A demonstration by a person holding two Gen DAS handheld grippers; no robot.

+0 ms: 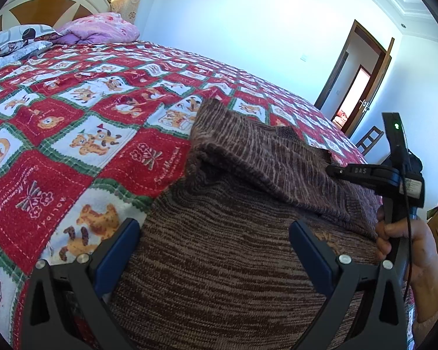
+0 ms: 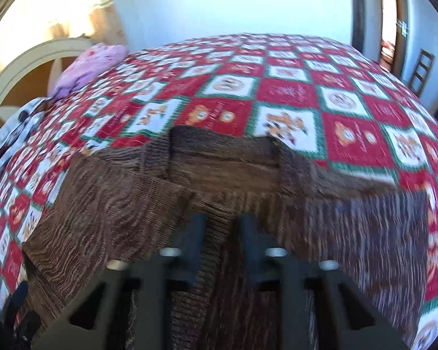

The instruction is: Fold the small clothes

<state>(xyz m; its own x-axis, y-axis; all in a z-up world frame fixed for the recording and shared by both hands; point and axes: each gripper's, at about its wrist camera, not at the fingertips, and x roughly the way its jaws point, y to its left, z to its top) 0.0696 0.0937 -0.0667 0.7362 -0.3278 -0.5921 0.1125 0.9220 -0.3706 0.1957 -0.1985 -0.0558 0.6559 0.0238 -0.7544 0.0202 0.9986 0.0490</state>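
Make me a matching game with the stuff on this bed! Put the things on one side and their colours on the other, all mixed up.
Things:
1. sweater
2. bedspread
3. crumpled blanket
4. pads of the left gripper

Colours:
A. pink
B. blue
C. brown with pale streaks
D. red and white squares with little bears

Right pairs: 1-C, 2-D, 3-A, 4-B
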